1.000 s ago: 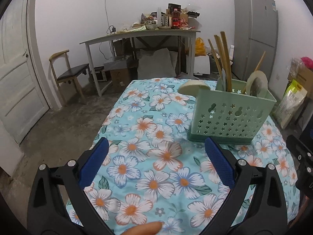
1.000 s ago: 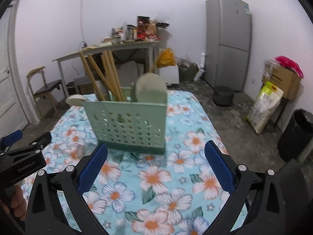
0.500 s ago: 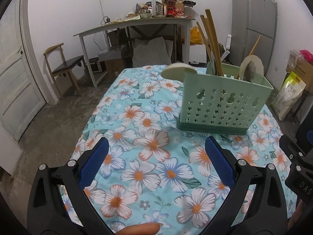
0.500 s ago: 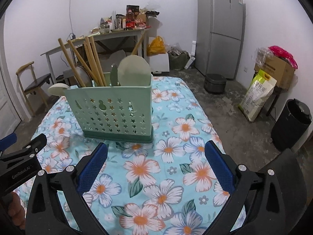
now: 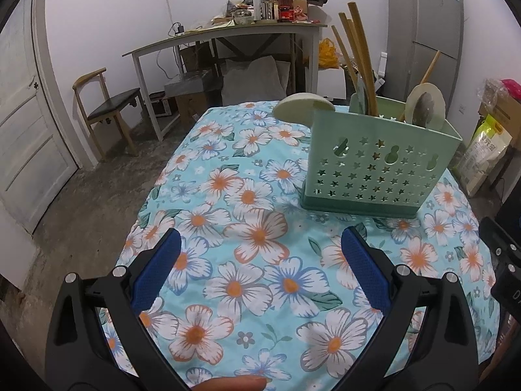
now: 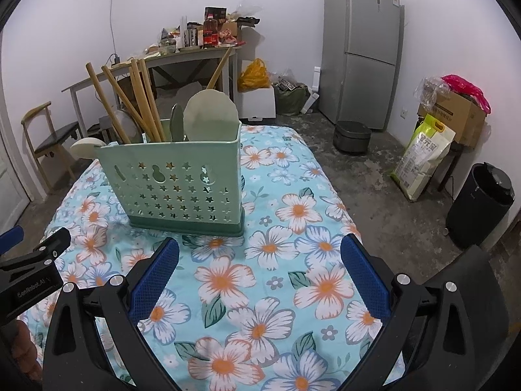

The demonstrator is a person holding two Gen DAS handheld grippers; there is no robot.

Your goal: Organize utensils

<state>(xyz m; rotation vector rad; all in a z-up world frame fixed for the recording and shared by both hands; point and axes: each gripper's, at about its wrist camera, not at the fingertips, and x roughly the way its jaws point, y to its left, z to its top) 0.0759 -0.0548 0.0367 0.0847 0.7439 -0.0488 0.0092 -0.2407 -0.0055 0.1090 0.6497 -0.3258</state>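
Both my left gripper (image 5: 260, 254) and right gripper (image 6: 260, 260) gape empty, utensils already standing in the green caddy (image 6: 182, 185) at eleven o'clock, so I judge only a check remains.

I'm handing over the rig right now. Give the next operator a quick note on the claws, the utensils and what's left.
Left claw: open, empty, above the floral tablecloth.
Right claw: open, empty, facing the green caddy.
Caddy stands upright on the cloth, holding wooden sticks, a pale round paddle and a ladle hanging over its left end.
No loose utensils in view; sorting looks done. Check outside the frames.
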